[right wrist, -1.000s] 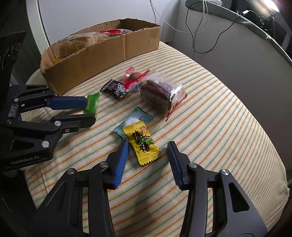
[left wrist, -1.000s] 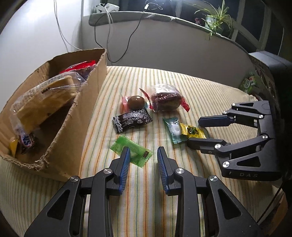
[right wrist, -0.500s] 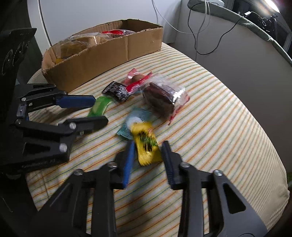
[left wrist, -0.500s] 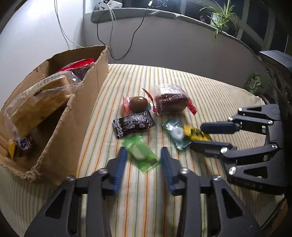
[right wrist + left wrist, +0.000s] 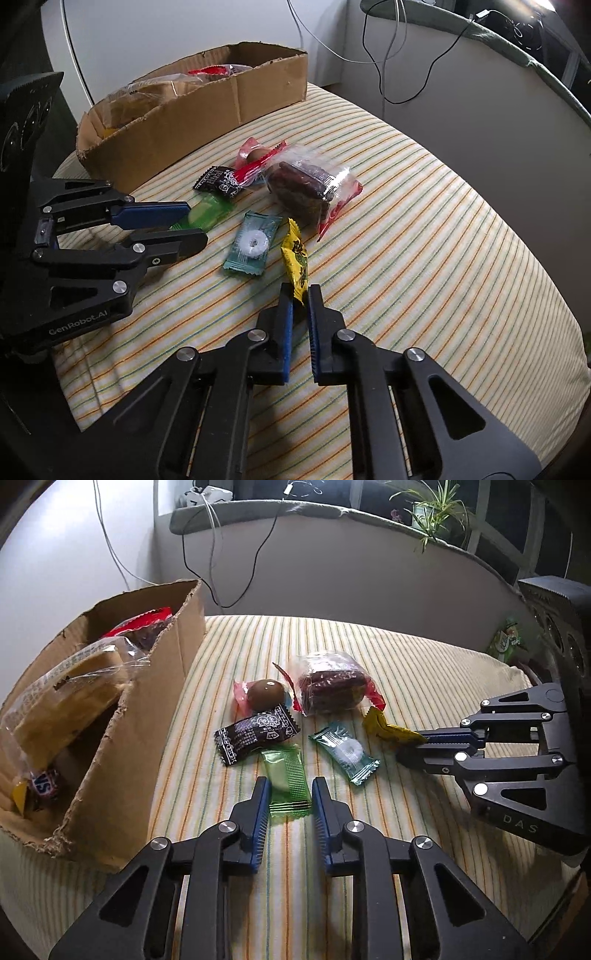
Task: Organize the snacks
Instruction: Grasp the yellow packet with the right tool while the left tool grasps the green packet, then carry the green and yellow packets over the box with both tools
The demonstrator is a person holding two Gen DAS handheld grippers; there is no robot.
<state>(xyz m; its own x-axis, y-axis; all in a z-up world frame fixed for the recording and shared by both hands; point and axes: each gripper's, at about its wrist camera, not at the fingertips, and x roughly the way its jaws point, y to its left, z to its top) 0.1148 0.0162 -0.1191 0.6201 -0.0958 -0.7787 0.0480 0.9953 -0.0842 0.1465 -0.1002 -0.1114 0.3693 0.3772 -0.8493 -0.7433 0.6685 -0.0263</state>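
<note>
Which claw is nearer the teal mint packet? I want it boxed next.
Right. The right claw, pinching the yellow candy, sits just beside the teal mint packet; the left claw straddles the green packet, slightly farther.

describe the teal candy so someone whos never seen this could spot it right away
Start at the cardboard box on the striped cushion, then come toward the cluster of loose snacks beside it. The teal candy lies flat between the green wrapper at the left tongs and the yellow packet pinched by the right tongs. It alone shows a white ring through its wrapper.
</note>
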